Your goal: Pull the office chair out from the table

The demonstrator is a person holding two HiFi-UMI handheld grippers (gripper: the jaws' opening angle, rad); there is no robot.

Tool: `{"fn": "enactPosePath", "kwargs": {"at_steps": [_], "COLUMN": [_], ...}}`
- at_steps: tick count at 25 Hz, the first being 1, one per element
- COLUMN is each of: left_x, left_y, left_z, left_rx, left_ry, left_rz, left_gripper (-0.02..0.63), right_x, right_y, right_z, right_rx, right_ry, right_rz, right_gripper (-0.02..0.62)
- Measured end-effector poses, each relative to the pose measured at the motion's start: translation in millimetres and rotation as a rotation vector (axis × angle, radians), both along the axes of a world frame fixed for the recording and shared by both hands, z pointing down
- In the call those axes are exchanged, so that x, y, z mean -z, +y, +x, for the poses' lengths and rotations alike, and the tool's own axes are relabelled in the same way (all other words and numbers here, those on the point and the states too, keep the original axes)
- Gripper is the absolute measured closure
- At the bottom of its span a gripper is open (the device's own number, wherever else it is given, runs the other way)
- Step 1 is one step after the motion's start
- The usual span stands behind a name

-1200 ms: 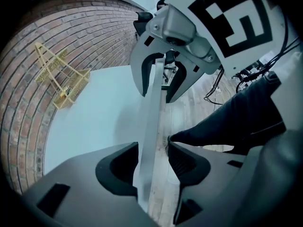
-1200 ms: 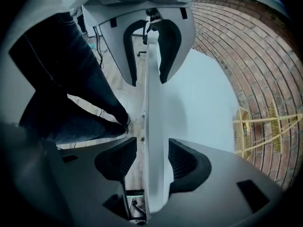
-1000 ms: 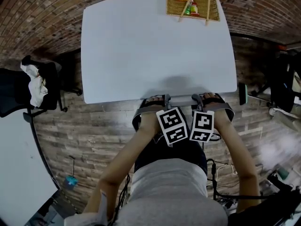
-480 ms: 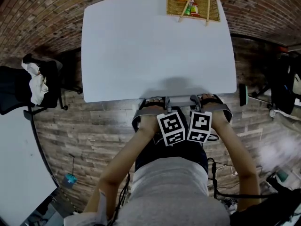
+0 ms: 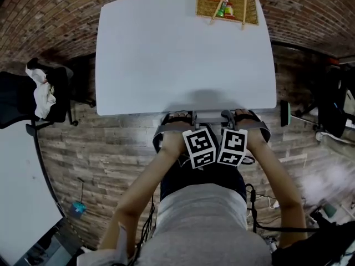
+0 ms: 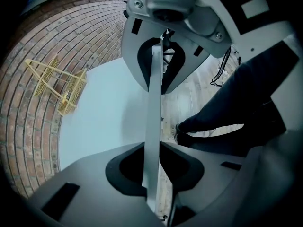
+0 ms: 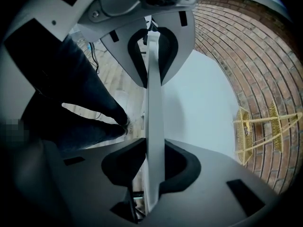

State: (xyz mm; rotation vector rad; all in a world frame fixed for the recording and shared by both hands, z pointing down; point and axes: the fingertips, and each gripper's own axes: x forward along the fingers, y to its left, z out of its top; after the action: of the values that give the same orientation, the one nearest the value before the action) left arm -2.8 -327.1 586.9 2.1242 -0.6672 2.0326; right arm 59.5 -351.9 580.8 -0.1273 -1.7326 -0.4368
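Two grippers have just been closing: each gripper view shows the pale back rim of the office chair [image 6: 152, 126] pinched by the left gripper [image 5: 195, 117] and right gripper [image 5: 226, 116]. Only the head view shows the chair tucked at mid-frame under the lower edge of the counter [image 5: 166, 54].

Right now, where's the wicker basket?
Head view: the wicker basket sits on the white table's far edge, right of centre, at the top of the frame.

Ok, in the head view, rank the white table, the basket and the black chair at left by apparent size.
Largest: table, by far.
Then black chair and basket: about alike, both cropped by the frame, so I won't rank them.
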Motion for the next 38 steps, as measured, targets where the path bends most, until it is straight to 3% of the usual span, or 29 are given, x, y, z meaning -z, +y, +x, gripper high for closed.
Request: {"fn": "enactPosePath", "kwargs": {"at_steps": [15,25,38], "left_x": [-0.9,-0.5,-2.6], "left_y": [31.0,81.7,175.2], "left_z": [12.6,27.2,55.0], "left_rx": [0.06,0.078,0.034], "left_ry": [-0.013,-0.011,-0.014], "left_rz": [-0.001,-0.006,-0.013], "left_gripper": [0.512,0.512,0.514], "right_x": [0.7,1.7,-0.6], "right_y": [32.3,82.2,174.9], "right_z": [13.9,27.7,54.1], "right_rx": [0.006,0.039,-0.027], "right_ry": [-0.016,-0.026,-0.019], "right_rz": [-0.041,-0.06,-0.048], "right_gripper": [0.506,0.508,0.506]}}
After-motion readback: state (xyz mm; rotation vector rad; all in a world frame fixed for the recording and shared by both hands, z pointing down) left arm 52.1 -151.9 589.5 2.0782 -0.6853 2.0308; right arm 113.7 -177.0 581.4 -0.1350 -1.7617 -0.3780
